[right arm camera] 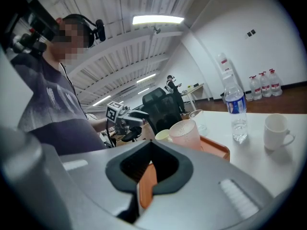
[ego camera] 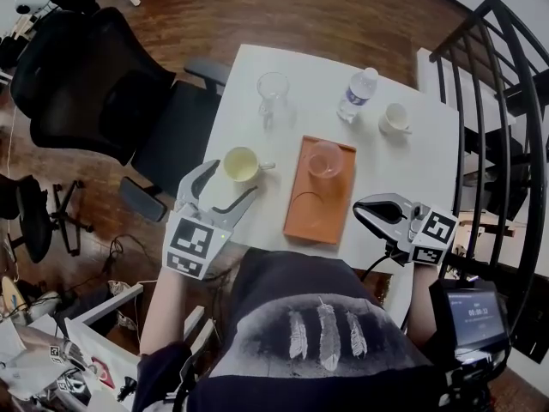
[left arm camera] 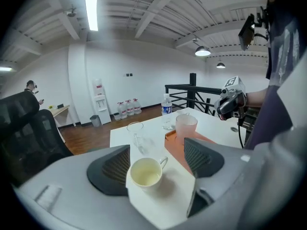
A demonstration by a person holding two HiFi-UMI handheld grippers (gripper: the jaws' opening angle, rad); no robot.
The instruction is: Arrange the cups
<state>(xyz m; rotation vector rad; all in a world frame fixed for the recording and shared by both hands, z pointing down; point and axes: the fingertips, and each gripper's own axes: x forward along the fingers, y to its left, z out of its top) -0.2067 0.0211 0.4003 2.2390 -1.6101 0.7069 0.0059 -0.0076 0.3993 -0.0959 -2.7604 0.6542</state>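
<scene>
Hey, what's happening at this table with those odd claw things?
A person holds a gripper in each hand, arranging cups. The left gripper is open around a cream cup on the white table, not squeezing it. The right gripper is shut and empty near the orange tray, where a pink cup stands. A white cup and a glass cup wait farther back.

Table (ego camera: 395, 170): looked smooth, matt white.
Tray (ego camera: 298, 206): looked matt orange plastic.
Cream cup (ego camera: 241, 164): looked glossy ceramic.
Pink cup (ego camera: 326, 158): looked frosted, translucent.
Floor (ego camera: 257, 7): was polished wood.
</scene>
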